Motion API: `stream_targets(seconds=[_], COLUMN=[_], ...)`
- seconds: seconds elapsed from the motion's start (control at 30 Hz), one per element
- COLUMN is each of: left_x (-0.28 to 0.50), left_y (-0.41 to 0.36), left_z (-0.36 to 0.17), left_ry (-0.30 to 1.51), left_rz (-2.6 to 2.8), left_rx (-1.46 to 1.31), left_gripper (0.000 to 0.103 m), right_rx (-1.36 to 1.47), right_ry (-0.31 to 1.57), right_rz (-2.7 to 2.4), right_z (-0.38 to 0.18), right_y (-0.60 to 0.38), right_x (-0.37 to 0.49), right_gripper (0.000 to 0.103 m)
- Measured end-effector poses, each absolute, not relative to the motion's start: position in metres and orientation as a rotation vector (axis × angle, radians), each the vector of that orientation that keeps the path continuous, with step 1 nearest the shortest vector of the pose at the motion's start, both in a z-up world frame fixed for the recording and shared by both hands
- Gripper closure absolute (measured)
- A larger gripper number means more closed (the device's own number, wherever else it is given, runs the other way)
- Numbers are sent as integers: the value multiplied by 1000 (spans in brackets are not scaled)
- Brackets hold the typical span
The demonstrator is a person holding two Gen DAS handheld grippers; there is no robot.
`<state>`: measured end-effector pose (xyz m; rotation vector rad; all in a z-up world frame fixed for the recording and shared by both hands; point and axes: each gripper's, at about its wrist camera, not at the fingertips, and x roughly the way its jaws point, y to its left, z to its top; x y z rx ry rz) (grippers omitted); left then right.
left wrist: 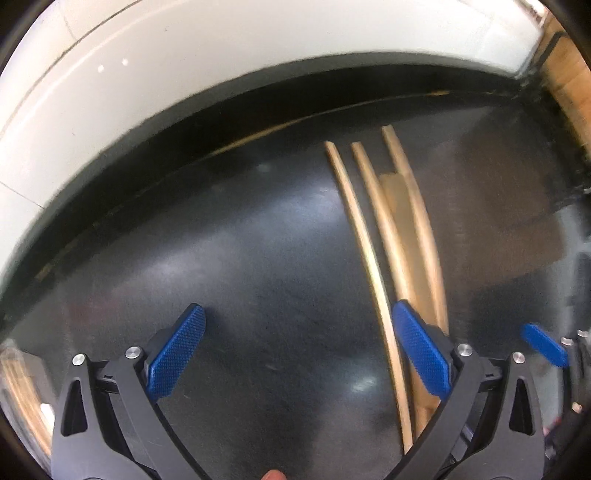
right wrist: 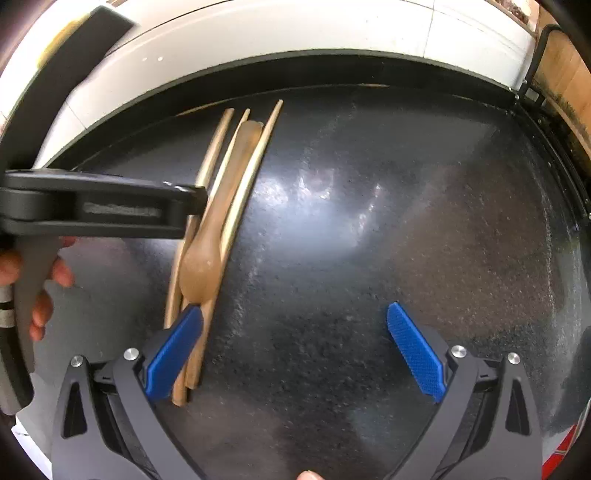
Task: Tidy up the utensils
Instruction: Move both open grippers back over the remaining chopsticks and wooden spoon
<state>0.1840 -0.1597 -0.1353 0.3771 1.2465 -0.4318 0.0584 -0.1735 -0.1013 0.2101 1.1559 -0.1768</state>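
A few wooden utensils (right wrist: 221, 206) lie side by side in a bunch on a black tray (right wrist: 369, 221). They are long and thin, pale brown and smooth. Three look like plain sticks with blunt ends. One is a spoon (right wrist: 207, 258) with a round, darker bowl, and it rests on top of the sticks. The tray is flat, shiny and a bit speckled, with a low raised rim. Behind it is a white wall (right wrist: 295, 33).

The left gripper (left wrist: 299, 354) is black with blue bumpy pads (left wrist: 177, 354). Its jaws are spread wide and hold nothing. Its right pad sits over the near ends of the utensils (left wrist: 384, 229), but I cannot tell if it touches them.

The right gripper (right wrist: 295, 354) looks the same, with blue pads (right wrist: 415, 350) and jaws spread wide. It holds nothing too. Its left pad is right over the near ends of the sticks, and the rest of the gap is bare tray.

From the right camera, the left gripper (right wrist: 195, 199) reaches in from the side, above the sticks, and a hand (right wrist: 40, 280) holds its grip
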Motion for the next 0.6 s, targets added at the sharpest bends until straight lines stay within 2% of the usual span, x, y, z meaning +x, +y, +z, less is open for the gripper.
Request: stream_targets(seconds=[0.2,0.6], left_x=[188,185], left_y=[-154,-123], left_z=[-131,-124], left_ry=[1260,1246], left_rz=[-419,-336], left_rx=[365,297], left_gripper=[5,5], right_rx=[133,148], right_ry=[1169,1109], right_rz=[-193,-226], right_z=[-105,-109], right_y=[-163,-197], right_x=[63,77], right_gripper=[7,7])
